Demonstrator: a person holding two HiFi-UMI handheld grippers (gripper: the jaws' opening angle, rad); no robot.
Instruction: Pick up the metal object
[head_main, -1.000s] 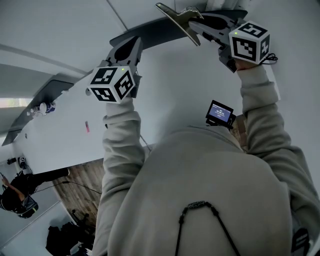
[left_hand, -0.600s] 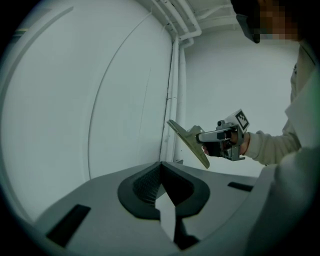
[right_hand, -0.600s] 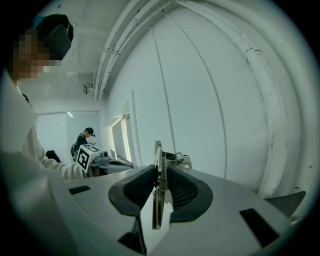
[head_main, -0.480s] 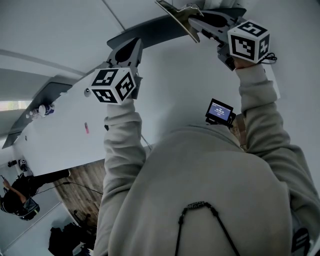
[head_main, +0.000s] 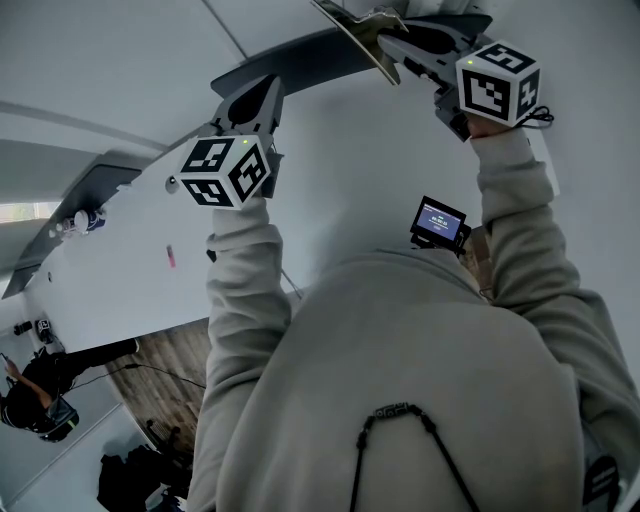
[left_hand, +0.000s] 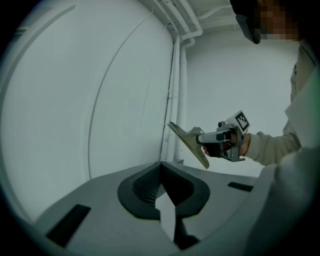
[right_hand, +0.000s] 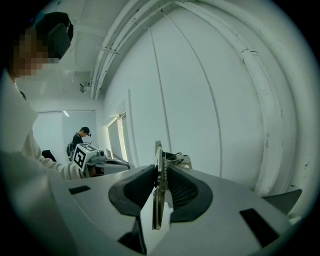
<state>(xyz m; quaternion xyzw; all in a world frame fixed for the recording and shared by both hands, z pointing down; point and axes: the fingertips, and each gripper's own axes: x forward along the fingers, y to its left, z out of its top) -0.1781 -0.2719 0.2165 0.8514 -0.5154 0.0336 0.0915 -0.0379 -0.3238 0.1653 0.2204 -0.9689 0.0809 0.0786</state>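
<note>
Facing white wall (left_hand: 100, 100); metal object (left_hand: 189, 142) aloft

The flat silver-grey metal clip (right_hand: 158, 210) pinched between the right claw's (right_hand: 160, 172) pads is bare metal with a dull, brushed sheen, and its coiled spring looks a little brighter. Both claws have smooth matt grey plastic shells. The left claw's (left_hand: 160, 167) dark pads (left_hand: 145, 182) look rubbery and finely ribbed. Behind each claw, the beige sleeve (head_main: 245, 270) is soft, slightly fuzzy cloth. Ahead of the claws, the white wall (left_hand: 125, 100) is smooth and matt. Far below the left claw, the floor (head_main: 175, 360) shows brown wood-grain planks.
</note>
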